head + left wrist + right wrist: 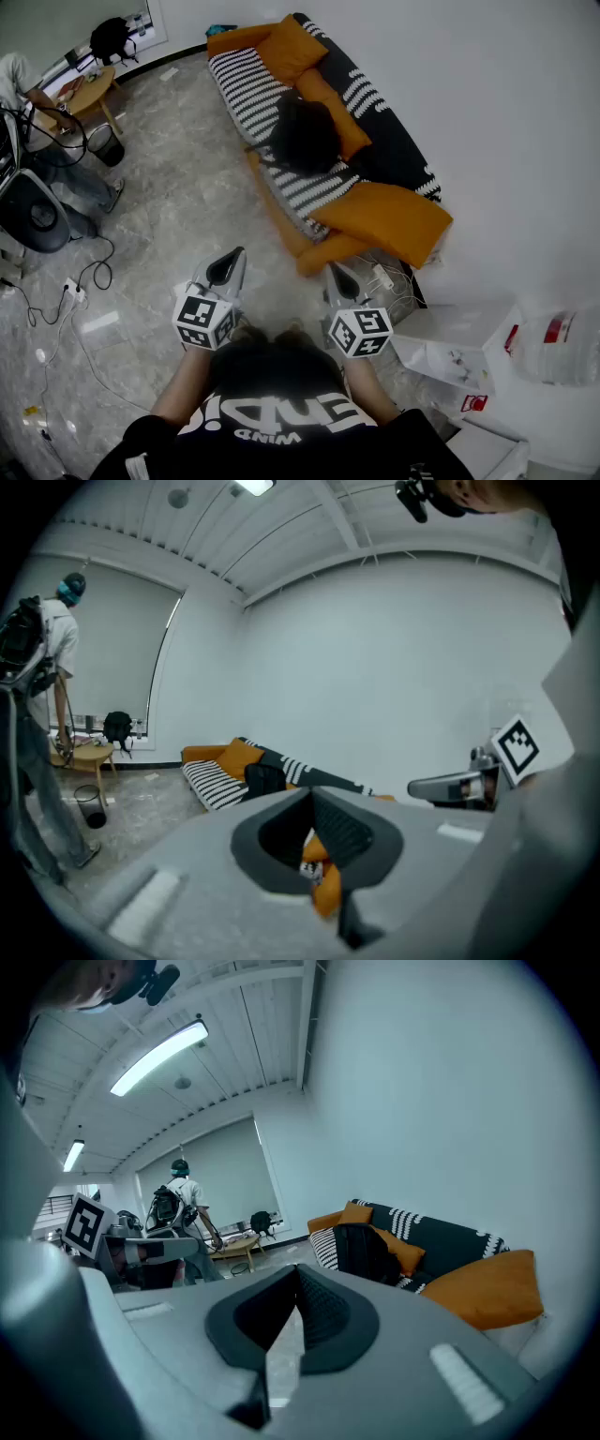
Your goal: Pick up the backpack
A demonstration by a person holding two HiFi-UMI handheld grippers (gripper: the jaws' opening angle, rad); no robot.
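A black backpack [305, 136] stands on the seat of a striped black-and-white sofa [246, 89] with orange cushions, leaning on its backrest. Both grippers hover side by side above the marble floor, short of the sofa's near end and well apart from the backpack. My left gripper [232, 255] is shut with nothing in it, and so is my right gripper [335, 272]. In the left gripper view the backpack [265, 778] shows just beyond the closed jaws. In the right gripper view the backpack [366, 1252] sits ahead to the right.
A big orange cushion [384, 217] lies at the sofa's near end. White boxes and bags [459, 347] sit at the right by the wall. Cables [89, 277] trail over the floor at left. A person [42, 117], a small round table [89, 89], a bin [105, 145] and another black bag [111, 39] are far left.
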